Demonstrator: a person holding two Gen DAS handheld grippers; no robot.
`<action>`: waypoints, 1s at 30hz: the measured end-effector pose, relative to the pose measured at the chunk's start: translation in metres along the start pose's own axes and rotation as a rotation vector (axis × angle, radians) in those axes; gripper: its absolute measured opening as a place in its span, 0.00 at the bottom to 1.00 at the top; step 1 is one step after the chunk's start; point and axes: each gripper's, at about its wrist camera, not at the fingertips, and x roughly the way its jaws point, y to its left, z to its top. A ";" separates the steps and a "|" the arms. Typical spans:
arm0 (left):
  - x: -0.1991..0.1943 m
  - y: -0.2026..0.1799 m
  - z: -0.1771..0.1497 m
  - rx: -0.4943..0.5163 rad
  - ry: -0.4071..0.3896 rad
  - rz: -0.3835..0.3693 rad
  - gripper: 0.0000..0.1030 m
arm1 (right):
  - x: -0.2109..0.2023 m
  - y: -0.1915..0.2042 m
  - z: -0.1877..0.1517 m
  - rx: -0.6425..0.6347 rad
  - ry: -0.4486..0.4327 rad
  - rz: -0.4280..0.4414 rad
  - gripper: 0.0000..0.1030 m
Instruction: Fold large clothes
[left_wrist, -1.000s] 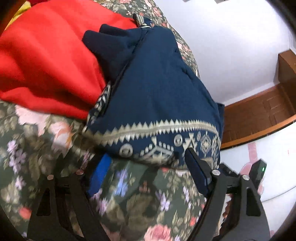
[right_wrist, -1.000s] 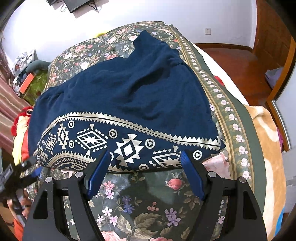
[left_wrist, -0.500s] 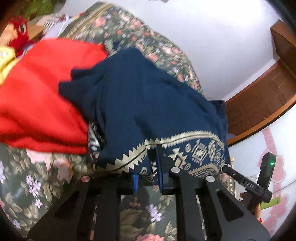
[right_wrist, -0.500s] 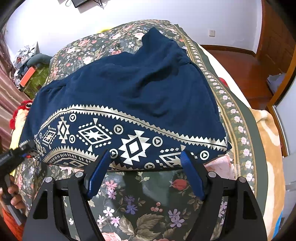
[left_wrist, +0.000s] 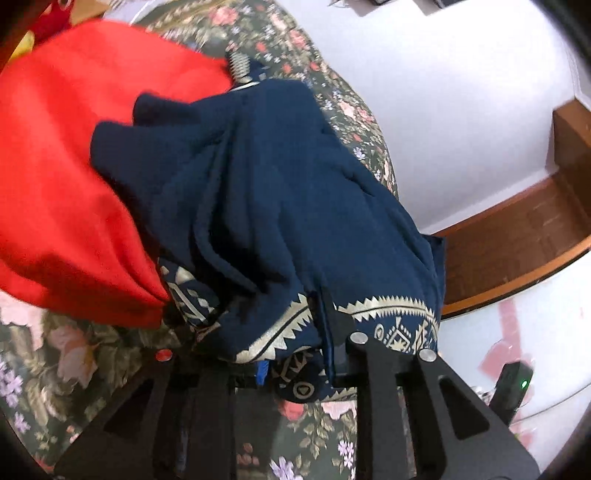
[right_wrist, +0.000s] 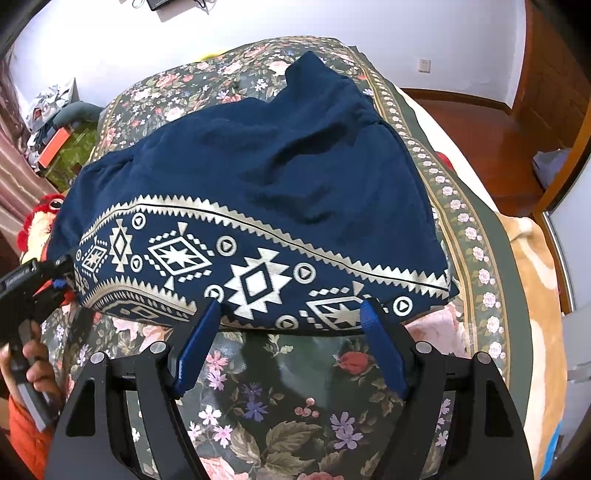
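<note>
Blue garment (right_wrist: 258, 192): big dark blue cloth w/ a gold zigzag & diamond band along the near edge. Lies spread on the bed, a bit lumpy, near edge facing the R camera.
Bed (right_wrist: 280, 398): dark green cover w/ pink & purple flowers. Holds the blue cloth.
Left hand-held gripper (left_wrist: 295, 332): pinched tight on the blue cloth's gold-trim edge. Cloth bunches up in folds around the fingers. In the R view it (right_wrist: 55, 277) sits at the far left corner of the cloth, w/ the person's hand (right_wrist: 33, 369) on the handle.
Right hand-held gripper (right_wrist: 291, 321): fingers spread wide, nothing between them. Blue pads (right_wrist: 199, 343) sit right at the near edge of the gold band; can't tell if they touch it.
Red cloth (left_wrist: 62, 166): big red piece on the bed, just beside the blue cloth on the left in the L view, touching it.
Red toy (right_wrist: 40, 218): plush thing w/ an eye, at the left side of the bed, partly hidden by the blue cloth.
Floor (right_wrist: 476, 122): brown wood, past the bed's right side.
</note>
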 end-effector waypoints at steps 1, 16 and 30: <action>0.002 0.005 0.001 -0.024 0.006 -0.019 0.24 | -0.001 0.000 0.000 0.003 0.001 0.002 0.73; 0.002 0.035 -0.004 -0.110 -0.018 -0.008 0.53 | -0.004 0.006 -0.007 -0.018 0.004 -0.011 0.73; -0.072 -0.061 -0.001 0.154 -0.225 0.073 0.07 | -0.033 0.023 0.004 -0.044 -0.047 -0.003 0.73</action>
